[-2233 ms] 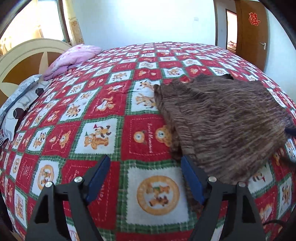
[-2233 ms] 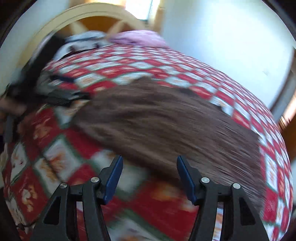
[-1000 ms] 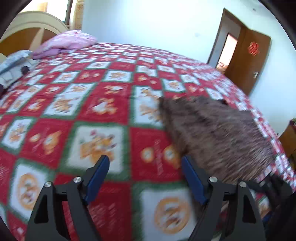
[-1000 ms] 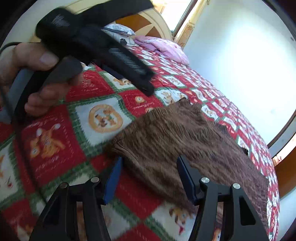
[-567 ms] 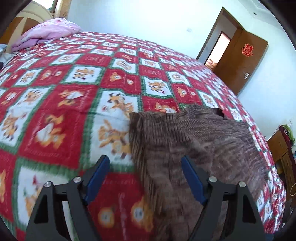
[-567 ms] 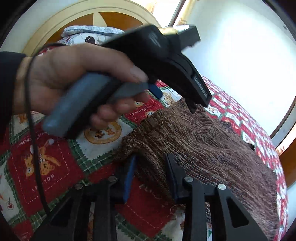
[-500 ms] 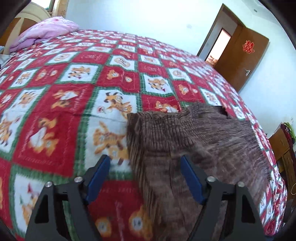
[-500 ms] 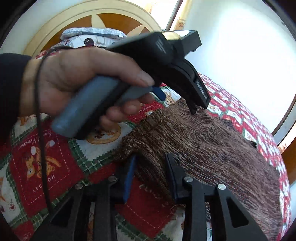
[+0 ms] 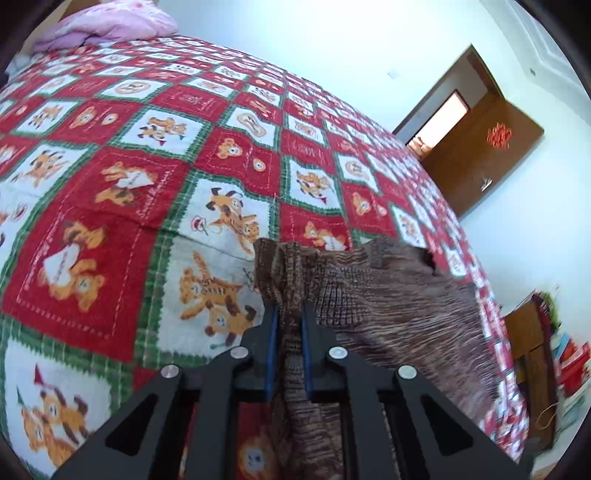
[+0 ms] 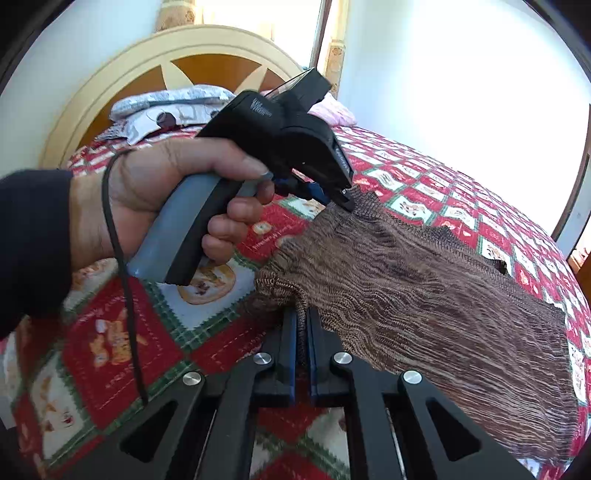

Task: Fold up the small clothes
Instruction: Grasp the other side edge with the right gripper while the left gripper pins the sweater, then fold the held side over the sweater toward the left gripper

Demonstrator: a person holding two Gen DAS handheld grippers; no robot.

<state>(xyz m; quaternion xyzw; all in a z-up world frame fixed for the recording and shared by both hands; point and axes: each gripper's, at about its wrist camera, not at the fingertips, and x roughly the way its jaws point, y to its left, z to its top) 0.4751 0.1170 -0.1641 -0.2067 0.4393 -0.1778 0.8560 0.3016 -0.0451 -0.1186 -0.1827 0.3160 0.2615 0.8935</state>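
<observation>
A brown ribbed knit garment (image 9: 399, 302) lies spread on the bed and also shows in the right wrist view (image 10: 424, 288). My left gripper (image 9: 289, 314) is shut on the garment's near edge, with fabric bunched between its blue pads. It shows in the right wrist view (image 10: 341, 195) pinching a far corner of that edge, held in a bare hand. My right gripper (image 10: 302, 325) is shut on a nearer corner of the same edge. The edge between the two grippers is raised off the bed.
The bed has a red, green and white cartoon-print quilt (image 9: 147, 177). A pink pillow (image 9: 110, 26) and a grey patterned pillow (image 10: 166, 107) lie by the round headboard (image 10: 177, 55). A brown door (image 9: 484, 162) stands open at the far right.
Both grippers were open over the garment's edge and have closed on it. The left gripper moved over the garment's corner and the edge has lifted.
</observation>
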